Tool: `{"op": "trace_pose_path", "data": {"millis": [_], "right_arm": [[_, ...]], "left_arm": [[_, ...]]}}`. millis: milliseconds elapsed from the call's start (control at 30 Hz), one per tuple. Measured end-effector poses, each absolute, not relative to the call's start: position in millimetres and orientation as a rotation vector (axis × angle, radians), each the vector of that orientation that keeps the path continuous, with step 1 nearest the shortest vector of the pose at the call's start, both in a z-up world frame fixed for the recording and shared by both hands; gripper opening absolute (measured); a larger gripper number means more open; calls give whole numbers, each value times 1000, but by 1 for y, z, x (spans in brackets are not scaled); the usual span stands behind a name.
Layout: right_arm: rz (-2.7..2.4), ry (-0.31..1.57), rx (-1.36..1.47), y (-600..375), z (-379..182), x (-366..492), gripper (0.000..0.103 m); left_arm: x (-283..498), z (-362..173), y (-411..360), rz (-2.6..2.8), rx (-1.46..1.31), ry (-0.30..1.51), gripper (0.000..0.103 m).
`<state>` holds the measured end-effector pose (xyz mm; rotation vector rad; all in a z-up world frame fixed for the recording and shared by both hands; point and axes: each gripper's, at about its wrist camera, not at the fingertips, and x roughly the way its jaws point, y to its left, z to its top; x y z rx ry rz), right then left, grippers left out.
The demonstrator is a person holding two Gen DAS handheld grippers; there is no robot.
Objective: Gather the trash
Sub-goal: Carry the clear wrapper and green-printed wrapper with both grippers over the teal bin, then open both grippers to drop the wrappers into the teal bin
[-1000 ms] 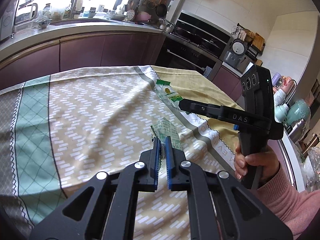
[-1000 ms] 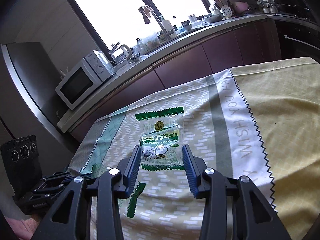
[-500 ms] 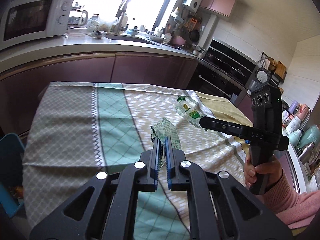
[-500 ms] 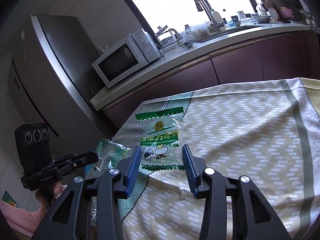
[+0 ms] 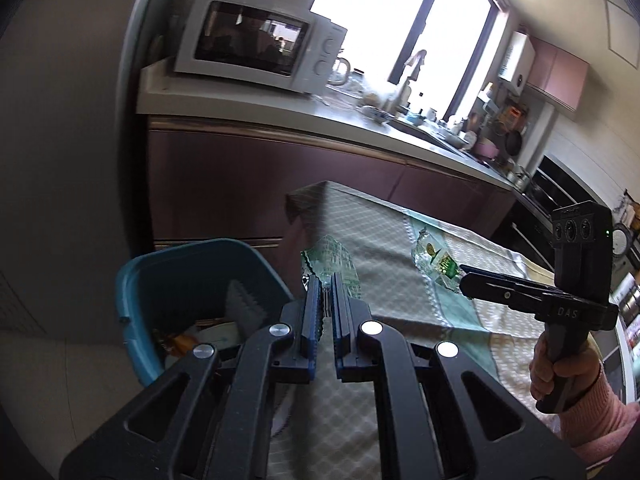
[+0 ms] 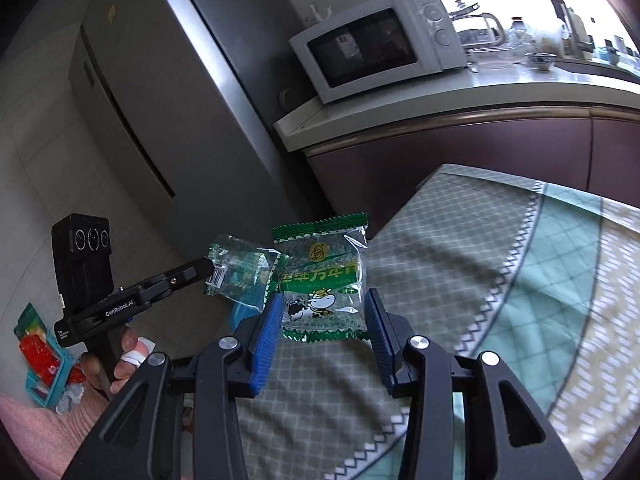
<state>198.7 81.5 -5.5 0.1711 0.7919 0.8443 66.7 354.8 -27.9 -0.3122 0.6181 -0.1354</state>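
Note:
My left gripper is shut on a crumpled clear-and-green wrapper, held in the air past the table's end. Just to its left and below stands a blue trash bin holding some rubbish. In the right wrist view my right gripper is shut on a green snack packet with a cow printed on it, its pads pressing the packet's two side edges. That view also shows the left gripper with the crumpled wrapper just left of the packet. The left wrist view shows the right gripper carrying the snack packet over the tablecloth.
A checked tablecloth covers the table, whose end corner is near the bin. Behind are purple cabinets, a counter with a white microwave and a grey fridge. Red and teal packs lie on the floor. Pink-sleeved hands hold both grippers.
Both grippers swung left from over the middle of the table to its end, each keeping its wrapper. The blue bin has come into the left wrist view.

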Motion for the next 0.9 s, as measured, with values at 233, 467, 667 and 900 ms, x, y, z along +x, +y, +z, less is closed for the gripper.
{"op": "trace_pose_path", "data": {"millis": [233, 467, 667, 900], "right_arm": [[899, 884, 89, 155, -26, 218, 40], [904, 966, 11, 200, -48, 229, 41], [893, 1015, 4, 214, -66, 232, 41], [887, 1031, -13, 228, -75, 242, 43]], "left_arm": [[77, -60, 408, -16, -320, 675, 6], [87, -87, 426, 15, -359, 721, 6], [95, -102, 425, 37, -365, 739, 7], [109, -115, 421, 57, -367, 774, 9]]}}
